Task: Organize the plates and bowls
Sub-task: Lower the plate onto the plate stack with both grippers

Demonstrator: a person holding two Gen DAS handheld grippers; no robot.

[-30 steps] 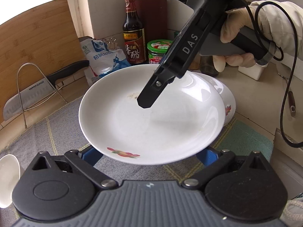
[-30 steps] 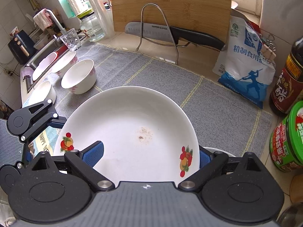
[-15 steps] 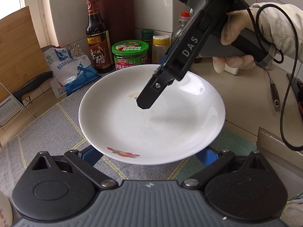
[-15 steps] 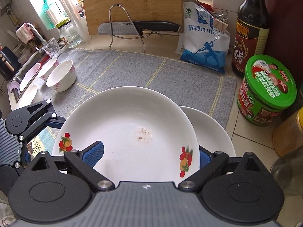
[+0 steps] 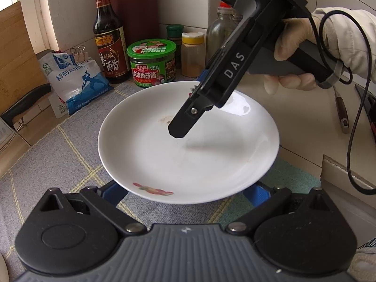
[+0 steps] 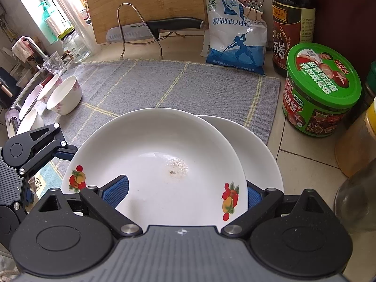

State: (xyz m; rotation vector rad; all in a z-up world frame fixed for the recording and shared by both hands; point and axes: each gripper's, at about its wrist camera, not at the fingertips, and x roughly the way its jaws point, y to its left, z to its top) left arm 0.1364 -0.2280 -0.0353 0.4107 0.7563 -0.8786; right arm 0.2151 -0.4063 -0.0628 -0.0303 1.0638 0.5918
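A white plate with fruit decals (image 6: 164, 164) is held over a second white plate (image 6: 258, 155) that rests at the right edge of the grey mat (image 6: 188, 84). My right gripper (image 6: 181, 195) is shut on the held plate's near rim; its upper finger (image 5: 188, 122) reaches over the plate (image 5: 188, 155) in the left wrist view. My left gripper (image 5: 185, 192) has blue pads on either side beneath the plate's opposite rim; whether it grips is unclear. It shows at the left in the right wrist view (image 6: 58, 150).
White bowls (image 6: 65, 96) stand at the mat's left end by the sink. A green-lidded jar (image 6: 319, 89), vinegar bottle (image 6: 291, 23), salt bag (image 6: 235, 37), spice jars (image 5: 192, 51), and a knife (image 6: 150, 30) on a wire rack before a cutting board ring the mat.
Both grippers carried the plate to the right, toward the jars, and lower. The second plate has come into sight beneath it in the right wrist view.
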